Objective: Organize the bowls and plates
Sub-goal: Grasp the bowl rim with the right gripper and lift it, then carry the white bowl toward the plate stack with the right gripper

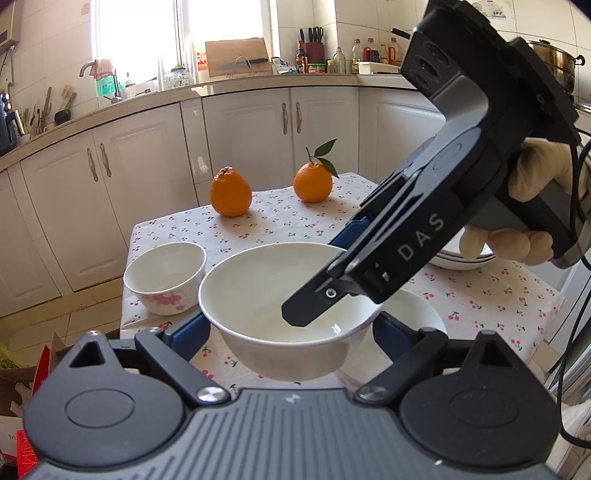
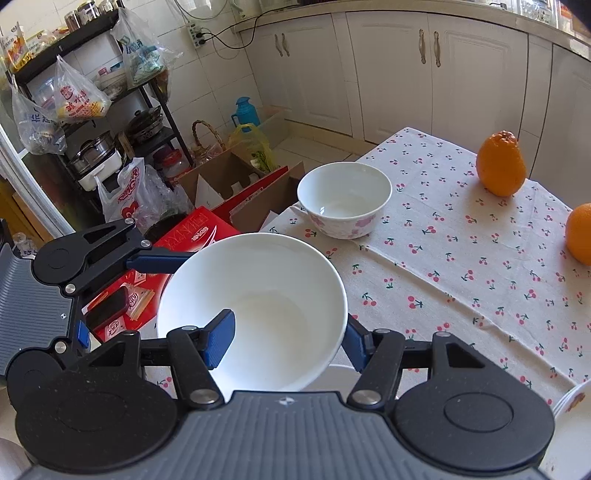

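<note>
While the plain white bowl (image 2: 255, 306) is carried above the table edge (image 1: 127, 258), its rim pinched by the right gripper (image 2: 284, 345) and its sides cradled by the left gripper (image 1: 286, 334), uneven travel could twist it loose and drop it.

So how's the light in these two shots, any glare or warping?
Left wrist view: the window is blown out white, and the countertop bows from fisheye. Right wrist view: even daylight, soft shadow beside the floral bowl, cabinets curving at the edges.
</note>
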A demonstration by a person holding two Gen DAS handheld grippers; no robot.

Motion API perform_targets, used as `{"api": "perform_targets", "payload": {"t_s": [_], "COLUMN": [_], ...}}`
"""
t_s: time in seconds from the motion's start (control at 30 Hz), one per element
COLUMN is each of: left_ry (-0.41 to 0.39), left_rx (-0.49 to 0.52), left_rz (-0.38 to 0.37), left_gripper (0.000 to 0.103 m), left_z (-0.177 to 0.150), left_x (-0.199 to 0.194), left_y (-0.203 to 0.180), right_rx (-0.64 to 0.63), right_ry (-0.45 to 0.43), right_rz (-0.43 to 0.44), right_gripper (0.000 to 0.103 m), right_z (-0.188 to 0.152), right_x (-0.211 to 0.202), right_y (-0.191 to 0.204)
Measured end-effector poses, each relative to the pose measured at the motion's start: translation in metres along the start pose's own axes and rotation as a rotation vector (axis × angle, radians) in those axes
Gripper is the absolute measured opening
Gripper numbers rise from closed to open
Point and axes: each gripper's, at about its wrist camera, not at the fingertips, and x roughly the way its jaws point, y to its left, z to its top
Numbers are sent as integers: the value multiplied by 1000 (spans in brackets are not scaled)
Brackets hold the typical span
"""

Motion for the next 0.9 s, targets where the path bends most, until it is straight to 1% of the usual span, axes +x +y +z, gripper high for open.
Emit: {"api": "perform_targets", "payload": {"t_s": [0.13,0.33,0.57,0.9], "left_ry": [-1,19,59,105], "left_rx": [8,10,6,-6], "left_rz": [-25,-66,-86,-100], "left_gripper": [94,94,94,94], "left_z": [4,4,-2,-6], "left_x": [3,16,31,39], "left_y": [-15,-35,-48,-52], "right_rx": [11,52,78,93], "right_ry": [-19,-29,-22,-8], "right_rz": [-22,-40,-45,-39], "right_gripper": [67,67,67,67], "right_z": [-14,-35,-52,-64], "right_x": [-18,-32,-32,-26], "right_y": [-6,-21,-31,-36]}}
